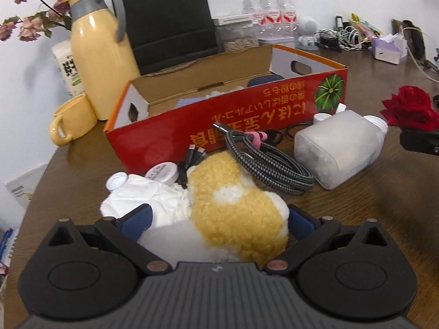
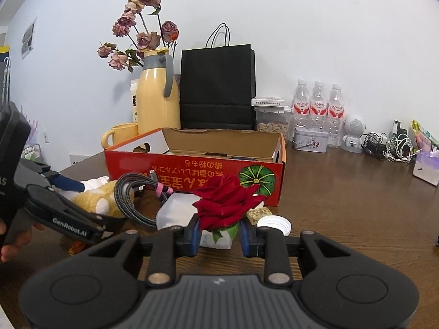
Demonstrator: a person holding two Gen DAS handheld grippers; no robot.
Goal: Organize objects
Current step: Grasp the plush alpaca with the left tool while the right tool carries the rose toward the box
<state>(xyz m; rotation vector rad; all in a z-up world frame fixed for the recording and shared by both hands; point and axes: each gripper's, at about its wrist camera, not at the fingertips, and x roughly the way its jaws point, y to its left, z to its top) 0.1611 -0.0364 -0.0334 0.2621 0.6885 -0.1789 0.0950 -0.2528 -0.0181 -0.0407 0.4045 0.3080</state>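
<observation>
A yellow and white plush toy (image 1: 233,205) lies on the wooden table (image 1: 370,233) before a red cardboard box (image 1: 227,126). My left gripper (image 1: 219,211) is open and straddles the toy, one blue pad on each side. My right gripper (image 2: 219,235) is shut on a red rose (image 2: 227,200) and holds it above the table, right of the box. Around the toy lie a braided cable coil (image 1: 269,161), a frosted plastic bottle (image 1: 337,148) on its side, a round tin (image 1: 162,172), a white cap (image 1: 116,179) and crumpled white paper (image 1: 145,200). The box is open on top and its contents are mostly hidden.
Behind the box stand a yellow jug (image 2: 157,101), a yellow mug (image 1: 72,122), a black paper bag (image 2: 216,87) and three water bottles (image 2: 318,104). A tissue pack (image 1: 389,48) and tangled chargers (image 2: 389,145) sit at the back right. A white lid (image 2: 274,223) lies near the box's corner.
</observation>
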